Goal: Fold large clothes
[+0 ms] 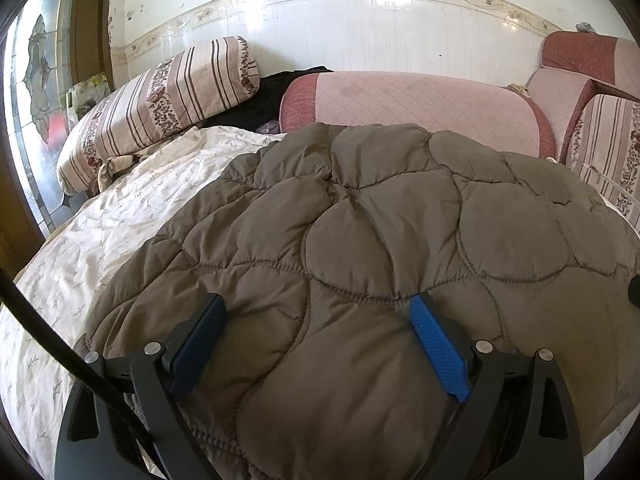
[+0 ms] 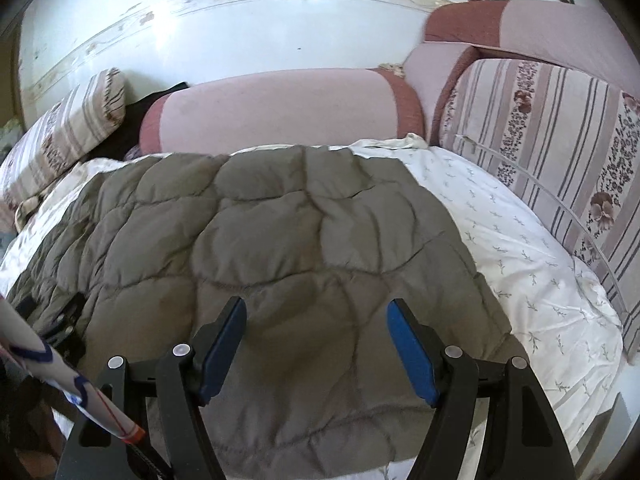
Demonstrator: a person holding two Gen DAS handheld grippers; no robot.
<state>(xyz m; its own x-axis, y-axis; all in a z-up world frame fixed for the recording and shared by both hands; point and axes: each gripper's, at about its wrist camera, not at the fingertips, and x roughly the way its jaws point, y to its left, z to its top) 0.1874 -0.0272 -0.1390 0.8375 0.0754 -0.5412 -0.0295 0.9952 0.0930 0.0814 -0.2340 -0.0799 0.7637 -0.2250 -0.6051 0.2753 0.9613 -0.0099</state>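
A brown quilted jacket [image 1: 380, 232] lies spread flat on a white flower-print sheet [image 1: 120, 232]. My left gripper [image 1: 318, 302] hovers over the jacket's near part, its blue pads [image 1: 438, 352] wide apart and pressing on nothing. In the right wrist view the same jacket [image 2: 280, 224] fills the middle, its right edge lying on the sheet [image 2: 540, 264]. My right gripper [image 2: 317, 305] stands open above the jacket's near hem, with only flat fabric below its jaws. A black part at the jacket's left edge [image 2: 68, 320] looks like the other gripper.
A long pink cushion [image 1: 420, 104] lines the tiled wall behind the jacket. Striped floral pillows stand at the left [image 1: 160, 108] and right [image 2: 560, 152]. Dark clothing [image 1: 272, 96] lies at the back. A black cable [image 1: 60, 344] and a white patterned tube [image 2: 60, 376] cross the near corners.
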